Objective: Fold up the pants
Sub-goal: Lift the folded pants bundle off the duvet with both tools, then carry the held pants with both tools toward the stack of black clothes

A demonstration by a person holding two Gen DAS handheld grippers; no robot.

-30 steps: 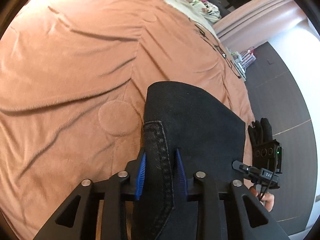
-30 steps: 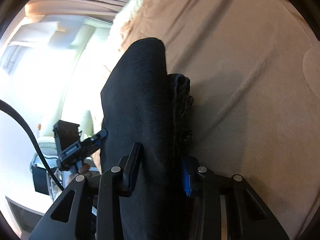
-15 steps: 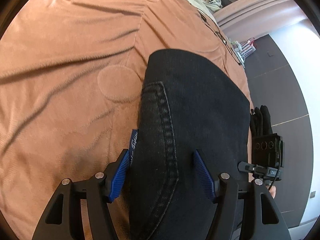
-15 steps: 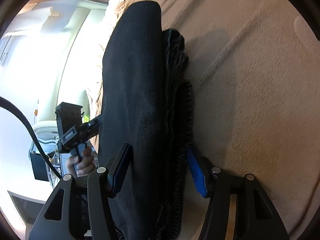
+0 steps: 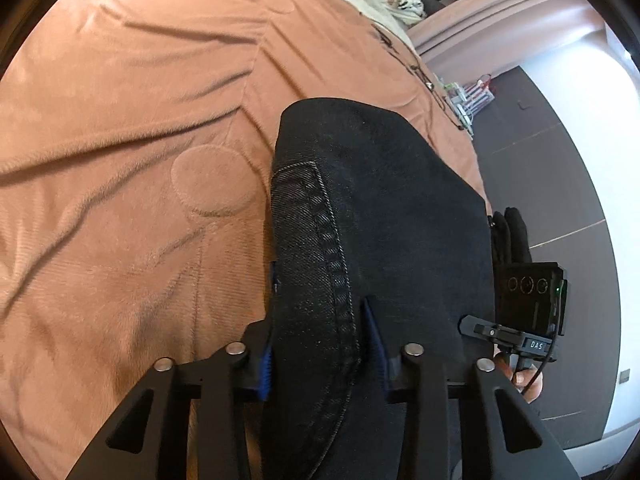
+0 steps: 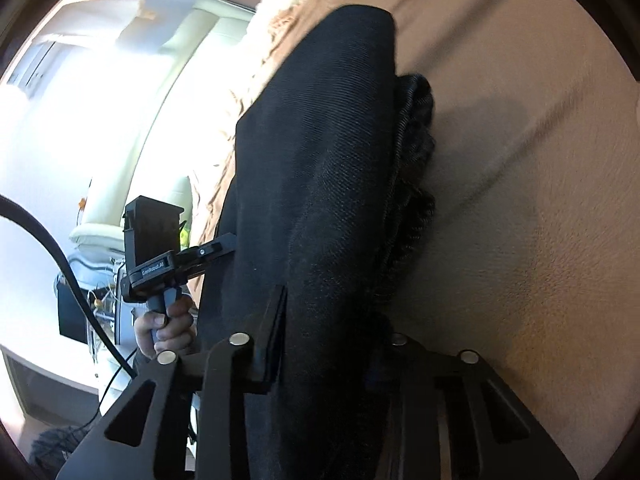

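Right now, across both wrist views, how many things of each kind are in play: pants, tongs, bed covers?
Black pants: 1
Tongs: 2, left tongs and right tongs, both closing on the pants
Brown bed cover: 1
Total: 4

Each fisheye camera looks down along its own tool from close above the bed (image 5: 120,160), the left view facing the right tool (image 5: 528,304) and the right view facing the left tool (image 6: 160,264), both sharing the folded black pants (image 5: 380,208).
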